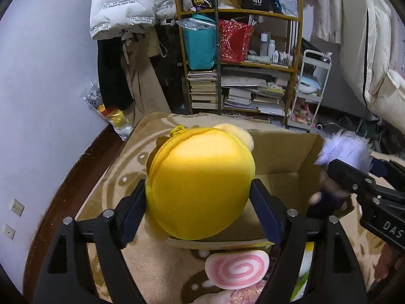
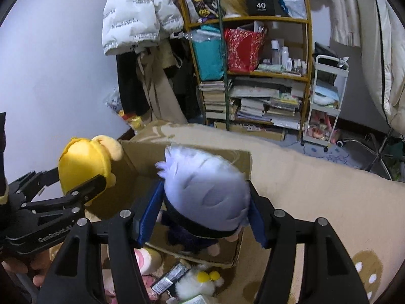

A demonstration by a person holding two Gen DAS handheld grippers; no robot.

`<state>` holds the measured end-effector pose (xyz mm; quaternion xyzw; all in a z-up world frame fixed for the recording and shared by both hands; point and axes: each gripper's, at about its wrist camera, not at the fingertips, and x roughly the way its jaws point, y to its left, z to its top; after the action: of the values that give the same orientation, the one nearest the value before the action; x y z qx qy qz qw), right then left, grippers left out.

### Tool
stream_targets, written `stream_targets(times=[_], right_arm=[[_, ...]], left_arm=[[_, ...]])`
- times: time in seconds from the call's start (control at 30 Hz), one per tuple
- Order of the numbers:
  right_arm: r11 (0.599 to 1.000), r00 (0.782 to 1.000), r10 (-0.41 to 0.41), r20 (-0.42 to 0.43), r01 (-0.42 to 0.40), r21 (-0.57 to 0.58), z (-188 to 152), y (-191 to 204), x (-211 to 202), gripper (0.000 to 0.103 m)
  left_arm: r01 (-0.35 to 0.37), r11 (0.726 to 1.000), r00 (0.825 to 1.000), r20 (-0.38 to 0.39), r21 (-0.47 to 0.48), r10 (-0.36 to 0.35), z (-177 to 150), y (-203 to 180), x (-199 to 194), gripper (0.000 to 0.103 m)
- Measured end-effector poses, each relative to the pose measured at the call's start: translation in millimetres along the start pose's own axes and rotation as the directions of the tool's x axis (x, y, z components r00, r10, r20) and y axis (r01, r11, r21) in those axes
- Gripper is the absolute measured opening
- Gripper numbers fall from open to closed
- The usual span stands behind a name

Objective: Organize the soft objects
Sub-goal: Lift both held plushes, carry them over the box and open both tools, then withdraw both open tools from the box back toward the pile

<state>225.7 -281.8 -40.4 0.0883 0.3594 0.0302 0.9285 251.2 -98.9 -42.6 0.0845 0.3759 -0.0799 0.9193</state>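
Left gripper point(image 1: 198, 202): pointed steeply down, filling the lower centre of the left wrist view; its fingers point(image 1: 134, 215) stood wide and pressed on both flanks of the yellow plush pouch point(image 1: 200, 182).
Yellow plush pouch: held above the near left rim of the cardboard box point(image 1: 286, 157), zipper along its upper left edge.
Right gripper point(image 2: 205, 215): likewise tilted down, lower centre of the right wrist view; its blue-padded fingers point(image 2: 149, 215) flanked the head of the white-haired doll point(image 2: 205, 190), the right pad against it; contact on the left could not be told.
White-haired doll: hung head up over the open box, dark body and feet dangling inside the walls.
Hand point(image 2: 22, 268): partly visible at lower left in the right wrist view, on the left gripper's handle.
Cardboard box: open-topped, resting on the beige blanket point(image 2: 316, 190); far wall upright, interior floor largely bare.
Edges: pink-swirl plush point(image 1: 236, 268) lay just below the box's near wall.
Open room: broad bare blanket at right of the box; bookshelf point(image 2: 253, 76) well apart at upper centre.
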Motion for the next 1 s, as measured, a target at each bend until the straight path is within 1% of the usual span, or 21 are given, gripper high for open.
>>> stream_targets(times=[0.03,0.07,0.1,0.23,0.3,0.37,0.47,0.6,0.77,0.87,1.0], right_arm=[[1.0,1.0,-0.001,-0.003,0.001,-0.005,-1,-1,0,0.068],[1.0,1.0,-0.001,-0.006,0.001,-0.008,-1,-1,0,0.072],[1.0,1.0,-0.002,-0.009,0.002,-0.006,-1,-2,0,0.076],[1.0,1.0,-0.003,-0.007,0.003,0.011,-1,-4,-6,0.086],[1.0,1.0,-0.005,0.0,0.005,0.018,-1,-4,-13,0.098],[1.0,1.0,-0.012,0.018,0.012,0.017,-1,-2,-22,0.103],[1.0,0.999,-0.023,0.035,0.022,0.012,-2,1,-34,0.103],[1.0,0.999,-0.029,0.045,0.029,0.013,-8,5,-52,0.103],[0.999,0.998,-0.026,0.051,0.025,0.031,-20,7,-72,0.103],[0.999,0.998,-0.037,0.046,0.036,0.025,-29,10,-81,0.103],[0.999,0.998,-0.039,0.046,0.038,0.022,-40,14,-93,0.103]], left_arm=[[-0.001,1.0,1.0,-0.003,0.001,0.001,-1,0,2,0.082],[-0.001,1.0,1.0,-0.009,-0.001,0.001,-2,0,3,0.083],[-0.002,1.0,1.0,-0.013,-0.005,0.002,-2,1,4,0.086],[-0.003,1.0,1.0,-0.002,-0.027,0.003,-3,7,-2,0.097],[-0.011,1.0,1.0,0.0,-0.028,0.011,-3,10,-6,0.1],[-0.021,1.0,1.0,0.0,-0.021,0.021,-2,12,-12,0.1],[-0.036,0.999,0.999,0.002,-0.023,0.037,-4,19,-25,0.101],[-0.029,0.998,1.0,0.007,-0.052,0.029,-10,30,-43,0.101],[-0.036,0.997,0.999,0.011,-0.063,0.036,-25,39,-68,0.101],[-0.055,0.996,0.998,0.014,-0.065,0.056,-36,43,-84,0.101],[-0.063,0.994,0.998,0.02,-0.094,0.065,-52,52,-102,0.103]])
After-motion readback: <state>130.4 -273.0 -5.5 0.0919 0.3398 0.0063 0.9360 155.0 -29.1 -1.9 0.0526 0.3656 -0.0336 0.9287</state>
